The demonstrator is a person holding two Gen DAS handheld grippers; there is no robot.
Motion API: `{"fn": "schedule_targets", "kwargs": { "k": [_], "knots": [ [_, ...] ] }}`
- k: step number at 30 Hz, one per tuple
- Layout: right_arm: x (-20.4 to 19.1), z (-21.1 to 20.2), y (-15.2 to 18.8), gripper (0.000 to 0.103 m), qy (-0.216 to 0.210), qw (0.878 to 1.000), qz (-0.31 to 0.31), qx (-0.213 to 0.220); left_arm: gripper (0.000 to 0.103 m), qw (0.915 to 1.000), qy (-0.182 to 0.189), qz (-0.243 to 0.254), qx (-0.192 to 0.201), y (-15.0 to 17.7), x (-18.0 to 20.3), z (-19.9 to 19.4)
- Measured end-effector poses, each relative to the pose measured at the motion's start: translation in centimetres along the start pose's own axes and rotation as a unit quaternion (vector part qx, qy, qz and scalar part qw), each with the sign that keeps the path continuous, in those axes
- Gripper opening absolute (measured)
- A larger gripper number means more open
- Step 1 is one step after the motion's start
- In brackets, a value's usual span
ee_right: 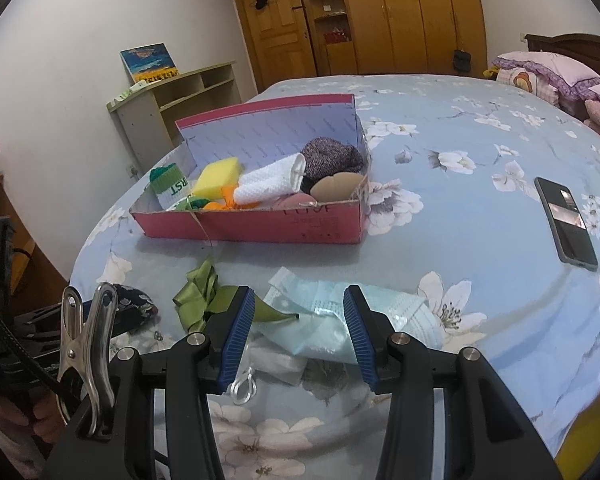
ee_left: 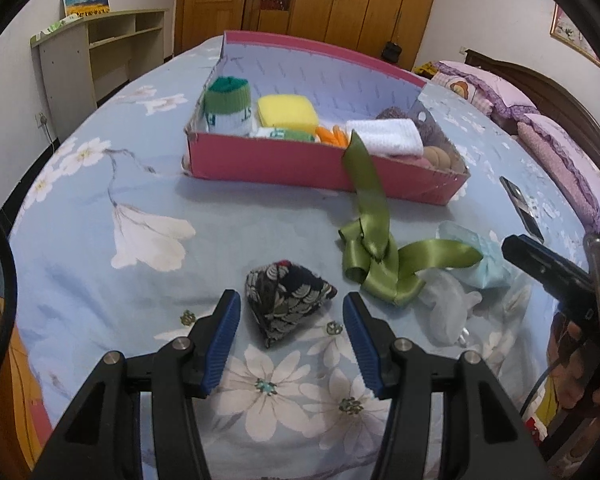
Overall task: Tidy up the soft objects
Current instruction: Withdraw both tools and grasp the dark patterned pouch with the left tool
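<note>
Dark floral pouch [ee_left: 288, 300] between left hand-held gripper [ee_left: 290, 340] jaws

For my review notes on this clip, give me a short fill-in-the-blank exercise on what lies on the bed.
1. The yellow sponge lies inside the ____ box.
2. The green ribbon trails up over the box's ____ wall.
3. The left gripper straddles a dark patterned ____ pouch.
4. The phone lies on the ____.

Missing words: pink; front; triangular; bedspread

Open bedspread [ee_left: 100, 240] left of pouch [ee_left: 286, 300]; ribbon [ee_left: 376, 256] crowds its right.
</note>
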State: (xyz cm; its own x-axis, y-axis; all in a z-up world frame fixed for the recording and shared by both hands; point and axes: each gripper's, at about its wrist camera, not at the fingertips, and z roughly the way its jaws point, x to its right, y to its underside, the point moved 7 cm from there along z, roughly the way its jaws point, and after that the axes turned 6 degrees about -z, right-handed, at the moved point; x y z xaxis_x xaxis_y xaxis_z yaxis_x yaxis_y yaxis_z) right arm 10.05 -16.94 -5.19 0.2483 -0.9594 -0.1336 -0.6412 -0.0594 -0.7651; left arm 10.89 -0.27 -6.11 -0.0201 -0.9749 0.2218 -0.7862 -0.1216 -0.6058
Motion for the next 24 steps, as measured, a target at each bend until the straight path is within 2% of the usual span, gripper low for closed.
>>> {"fn": "schedule_targets", "kwargs": {
  "k": [5, 15, 24],
  "knots": [
    [-0.1, 0.0, 0.5, 0.048, -0.005, 1.0, 0.001, -0.004, 0.055, 1.0, 0.003, -0.002, -0.005, 0.3, -0.1, 0.5],
    [-0.6, 0.7, 1.0, 0.048, -0.014, 1.0, 0.005, -0.016, 0.035, 1.0, -0.003, 0.005, 0.001, 0.1, -0.4, 0.8],
    [-1.8, 1.0, 0.8, 0.048, -0.017, 1.0, -0.012, -0.021, 0.032, 0.9998, 0.007, -0.008, 0.018, -0.6, -1.1, -0.6]
  ]
}}
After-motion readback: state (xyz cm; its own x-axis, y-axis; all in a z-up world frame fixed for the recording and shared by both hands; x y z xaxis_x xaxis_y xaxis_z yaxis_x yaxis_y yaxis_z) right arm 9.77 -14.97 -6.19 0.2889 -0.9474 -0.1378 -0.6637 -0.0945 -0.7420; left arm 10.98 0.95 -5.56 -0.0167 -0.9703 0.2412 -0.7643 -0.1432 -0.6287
